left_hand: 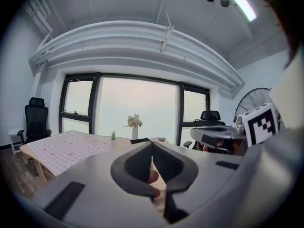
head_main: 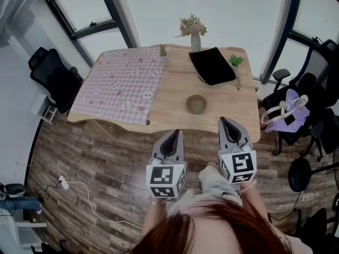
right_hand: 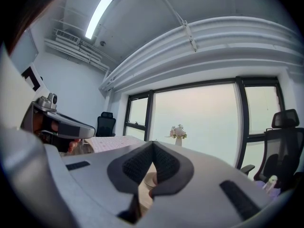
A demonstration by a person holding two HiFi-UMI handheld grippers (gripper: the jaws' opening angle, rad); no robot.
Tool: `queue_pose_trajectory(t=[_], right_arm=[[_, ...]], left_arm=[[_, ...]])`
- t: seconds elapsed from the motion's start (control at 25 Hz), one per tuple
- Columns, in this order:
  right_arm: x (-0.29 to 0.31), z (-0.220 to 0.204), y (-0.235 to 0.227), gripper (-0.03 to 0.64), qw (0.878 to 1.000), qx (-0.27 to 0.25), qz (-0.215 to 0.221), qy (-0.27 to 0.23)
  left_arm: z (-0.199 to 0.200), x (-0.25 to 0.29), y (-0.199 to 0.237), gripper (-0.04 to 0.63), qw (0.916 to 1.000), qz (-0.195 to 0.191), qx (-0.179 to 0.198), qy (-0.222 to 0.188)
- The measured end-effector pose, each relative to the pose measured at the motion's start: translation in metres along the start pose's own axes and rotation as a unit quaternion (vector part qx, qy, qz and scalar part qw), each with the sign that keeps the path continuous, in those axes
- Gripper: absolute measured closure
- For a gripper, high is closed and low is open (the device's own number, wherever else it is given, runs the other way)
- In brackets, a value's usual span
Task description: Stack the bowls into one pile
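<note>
**A:** Where is the bowl (head_main: 196,104)?

**B:** On the bare wood of the desk (head_main: 175,97), toward its near edge. In the head view it lies at about 1 o'clock from the left gripper (head_main: 175,133) and 11 o'clock from the right gripper (head_main: 223,120); it is apart from both.

**A:** Which way does it point?

**B:** Mouth up, base flat on the desk; it is round, so it has no long axis across the desk, only the upright one through its centre. Whether it is one bowl or several nested I cannot tell.

**A:** And the fingers?

**B:** Closed on both. In the left gripper view the fingers (left_hand: 137,167) meet at their tips with nothing clamped between them; in the right gripper view the fingers (right_hand: 168,167) are pressed together the same way. There the bowl's rim shows through the slit below the tips, beyond them and untouched.

**A:** What else is on the desk?

**B:** A pink checked cloth (head_main: 122,83) covers the side at 9 o'clock from the bowl; a black pad (head_main: 212,65) lies at 12 to 1 o'clock. A vase of flowers (head_main: 195,41) stands at 12 o'clock by the far edge, and a small green plant (head_main: 235,61) sits at 1 o'clock beyond the pad. Both grippers point at 12 o'clock, toward the desk.
</note>
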State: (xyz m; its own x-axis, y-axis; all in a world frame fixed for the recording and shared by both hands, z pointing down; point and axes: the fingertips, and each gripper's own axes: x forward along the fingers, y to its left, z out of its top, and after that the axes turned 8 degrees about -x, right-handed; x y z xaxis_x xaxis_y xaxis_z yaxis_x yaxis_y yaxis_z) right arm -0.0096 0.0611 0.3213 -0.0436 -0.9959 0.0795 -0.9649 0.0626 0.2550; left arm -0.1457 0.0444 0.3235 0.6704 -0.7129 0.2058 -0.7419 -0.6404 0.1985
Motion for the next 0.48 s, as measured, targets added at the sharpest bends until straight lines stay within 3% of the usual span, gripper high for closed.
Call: queue_pose_trajectory(t=[0.48], right_arm=[[-0.007, 0.004, 0.01, 0.617, 1.0, -0.014, 0.008, -0.006]], left_arm=[[-0.003, -0.013, 0.005, 0.583, 0.9999, 0.006, -0.007, -0.006]])
